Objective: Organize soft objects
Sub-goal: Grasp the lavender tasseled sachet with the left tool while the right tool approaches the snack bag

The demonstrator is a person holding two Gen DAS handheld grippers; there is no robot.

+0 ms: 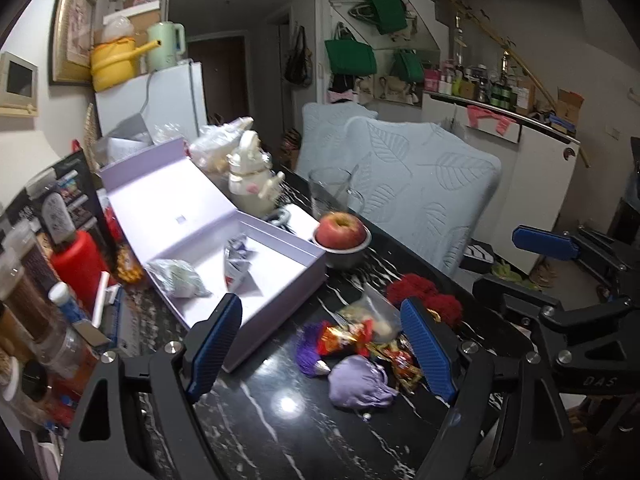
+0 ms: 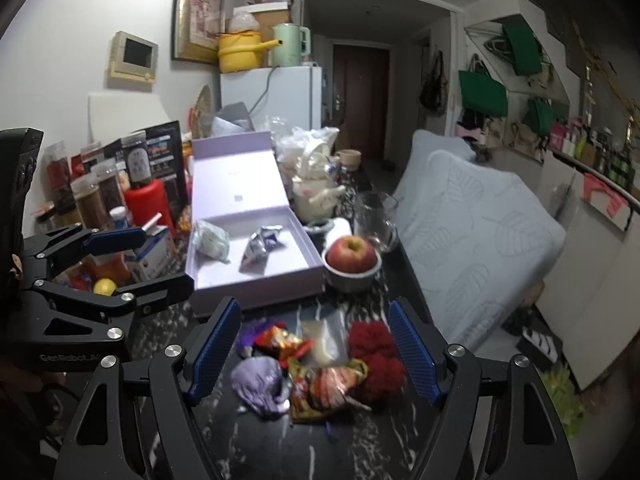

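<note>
Right wrist: right gripper point(image 2: 314, 350) wide, empty, above lilac pouch point(image 2: 260, 382); left gripper point(image 1: 320, 346) likewise empty.

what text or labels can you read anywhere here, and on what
"DAS": on the right gripper body, in the left wrist view.
"GenRobot_AI", last letters unclear: on the left gripper body, in the right wrist view.
Black box print: too small to read.
Jar label: blurred.
Snack wrappers: blurred.
Lilac box lid mark: too small to read.
</note>
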